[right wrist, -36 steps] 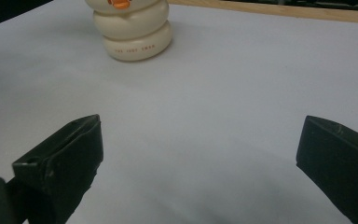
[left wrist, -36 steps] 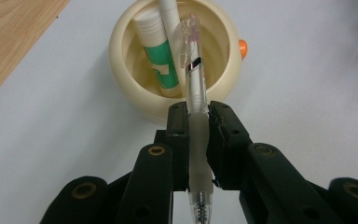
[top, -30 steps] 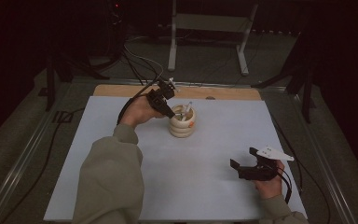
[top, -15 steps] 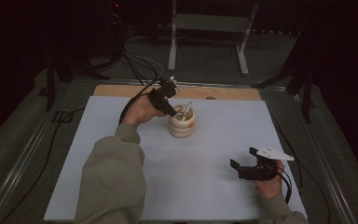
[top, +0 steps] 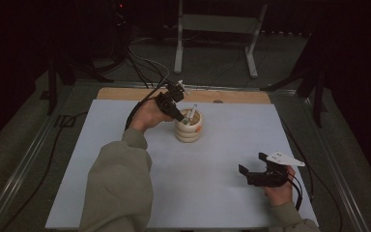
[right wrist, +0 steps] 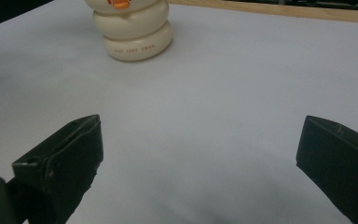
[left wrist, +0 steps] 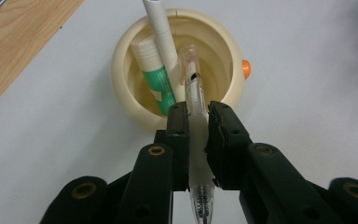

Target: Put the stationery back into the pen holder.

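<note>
As clamped in left hand-held gripper [left wrist: 198, 122]: clear pen [left wrist: 195, 98] w/ white grip, over cream holder [left wrist: 121, 56].

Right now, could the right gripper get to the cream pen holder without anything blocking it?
Probably yes. The right gripper sits open, with bare white table between it and the pen holder. The left gripper works at the holder's top, though.

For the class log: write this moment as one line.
left tongs: shut on pen | pen: over holder | right tongs: open, idle

A clear pen [left wrist: 196, 109] slants tip-outward, its far end inside the cream holder [left wrist: 126, 84]
</note>
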Demonstrator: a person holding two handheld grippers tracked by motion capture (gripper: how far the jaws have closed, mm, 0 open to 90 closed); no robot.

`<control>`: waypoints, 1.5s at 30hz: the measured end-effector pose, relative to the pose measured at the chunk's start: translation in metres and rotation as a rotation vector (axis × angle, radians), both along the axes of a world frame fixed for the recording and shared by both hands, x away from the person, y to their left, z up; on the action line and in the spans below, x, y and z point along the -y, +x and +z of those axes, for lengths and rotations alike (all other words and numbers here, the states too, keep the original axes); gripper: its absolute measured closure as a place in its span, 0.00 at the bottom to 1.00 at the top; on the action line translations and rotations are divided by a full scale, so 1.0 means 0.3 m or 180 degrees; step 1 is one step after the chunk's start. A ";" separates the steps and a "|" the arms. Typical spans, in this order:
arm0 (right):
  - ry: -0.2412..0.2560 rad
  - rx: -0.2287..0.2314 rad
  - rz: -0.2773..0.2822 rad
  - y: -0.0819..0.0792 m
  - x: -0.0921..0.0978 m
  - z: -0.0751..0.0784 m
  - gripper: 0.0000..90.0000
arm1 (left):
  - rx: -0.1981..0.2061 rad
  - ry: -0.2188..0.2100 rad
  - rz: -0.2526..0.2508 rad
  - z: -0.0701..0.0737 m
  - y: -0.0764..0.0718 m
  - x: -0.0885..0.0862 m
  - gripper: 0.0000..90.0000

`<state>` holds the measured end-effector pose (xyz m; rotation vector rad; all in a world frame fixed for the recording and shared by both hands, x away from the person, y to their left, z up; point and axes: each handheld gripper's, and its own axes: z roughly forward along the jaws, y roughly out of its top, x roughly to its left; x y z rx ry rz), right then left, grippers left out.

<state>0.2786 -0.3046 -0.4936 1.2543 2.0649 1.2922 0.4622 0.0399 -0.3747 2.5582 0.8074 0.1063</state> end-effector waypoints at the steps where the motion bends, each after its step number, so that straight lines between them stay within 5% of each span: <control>1: -0.0003 -0.0001 0.0000 0.000 0.000 0.000 0.01 | -0.0003 0.0003 -0.0003 -0.001 0.001 0.001 0.88; 33: 0.0005 0.0003 0.0005 -0.002 0.000 0.002 0.01 | -0.0050 -0.0032 0.0068 -0.049 0.009 0.035 0.88; 35: -0.0001 0.0004 0.0010 -0.002 0.000 0.002 0.01 | -0.0081 -0.0096 0.0104 -0.053 0.014 0.036 0.78; 37: 0.0000 0.0012 0.0011 -0.002 0.000 0.002 0.01 | -0.0035 -0.0189 0.0255 -0.057 0.019 0.030 0.54; 40: 0.0014 0.0004 -0.0003 -0.003 0.001 0.003 0.01 | 0.0050 -0.0360 0.0411 -0.055 0.023 0.004 0.34; 45: 0.0001 0.0000 0.0007 -0.002 -0.001 0.002 0.01 | 0.0198 -0.0453 0.0585 -0.064 0.020 -0.034 0.14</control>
